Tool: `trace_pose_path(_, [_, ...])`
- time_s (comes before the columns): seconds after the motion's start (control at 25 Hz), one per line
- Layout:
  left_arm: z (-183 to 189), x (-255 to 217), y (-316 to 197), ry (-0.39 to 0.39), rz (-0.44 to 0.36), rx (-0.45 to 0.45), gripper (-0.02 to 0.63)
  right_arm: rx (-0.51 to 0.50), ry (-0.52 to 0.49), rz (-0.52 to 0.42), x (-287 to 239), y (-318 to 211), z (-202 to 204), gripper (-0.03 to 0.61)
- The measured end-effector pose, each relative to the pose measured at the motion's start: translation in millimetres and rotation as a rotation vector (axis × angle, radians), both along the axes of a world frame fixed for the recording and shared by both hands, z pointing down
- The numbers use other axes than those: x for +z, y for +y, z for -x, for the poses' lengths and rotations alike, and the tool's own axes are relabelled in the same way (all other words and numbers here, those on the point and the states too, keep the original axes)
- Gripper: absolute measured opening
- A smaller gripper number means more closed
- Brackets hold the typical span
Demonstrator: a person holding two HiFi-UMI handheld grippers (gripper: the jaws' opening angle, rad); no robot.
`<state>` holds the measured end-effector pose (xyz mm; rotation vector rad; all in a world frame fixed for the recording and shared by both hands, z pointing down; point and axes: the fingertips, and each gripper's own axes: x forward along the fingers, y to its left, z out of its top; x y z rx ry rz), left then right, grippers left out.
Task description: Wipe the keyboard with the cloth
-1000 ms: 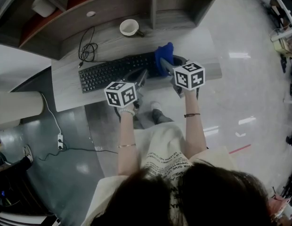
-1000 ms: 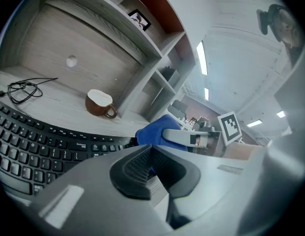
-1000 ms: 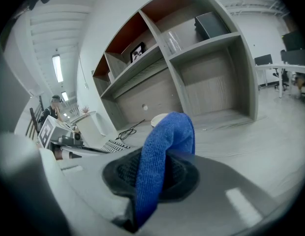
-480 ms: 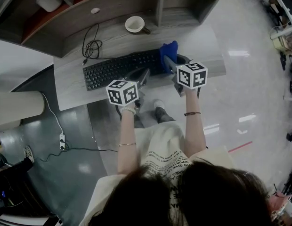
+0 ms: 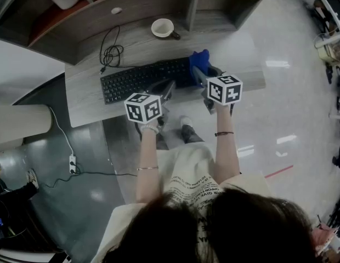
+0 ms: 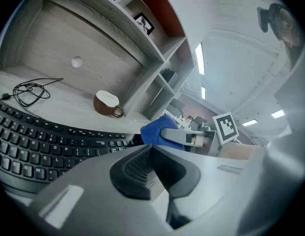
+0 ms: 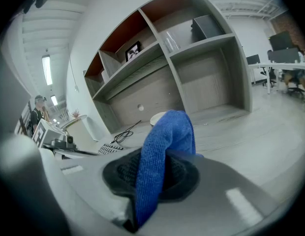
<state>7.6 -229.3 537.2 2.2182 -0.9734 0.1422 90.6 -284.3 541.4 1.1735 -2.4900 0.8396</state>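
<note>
Right gripper clamped on blue cloth, at the 3 o'clock end of keyboard. Left gripper jaws together, empty, at its 6 o'clock edge. Mug at 12 o'clock on surface.

Left hand-held gripper is showing its grey jaws pressed together, nothing between them. Black flat keyboard is lying just beyond on the grey wood-grain desk. Right hand-held gripper is holding a blue fuzzy cloth at the keyboard's far end. Brown ceramic mug and black coiled cable are sitting behind the keyboard.
</note>
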Motion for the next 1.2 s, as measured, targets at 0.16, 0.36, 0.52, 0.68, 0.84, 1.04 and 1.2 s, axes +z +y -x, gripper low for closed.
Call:
trace_pose_path(0.16, [6,1,0,0.003,0.002,0.0,-0.012,0.004,0.005,0.002,1,0,4,0.052])
trace_pose_path(0.36, [12,1,1,0.004,0.003,0.002,-0.012,0.008,0.006,0.004,1,2,10,0.052])
trace_pose_path(0.52, [15,2,2,0.005,0.007,0.008,-0.012,0.01,0.007,0.005,1,3,13,0.052])
trace_pose_path(0.68, [20,3,3,0.004,0.008,0.01,-0.012,0.012,0.005,0.006,2,4,18,0.052])
trace_pose_path(0.84, [26,2,4,0.006,0.007,0.01,-0.012,0.006,0.0,0.003,1,6,26,0.052])
trace_pose_path(1.04, [32,2,8,0.007,0.008,0.012,-0.012,0.001,-0.002,0.005,1,10,35,0.052])
trace_pose_path(1.2, [40,2,10,0.008,0.009,0.008,-0.012,-0.009,-0.002,0.002,1,12,45,0.052])
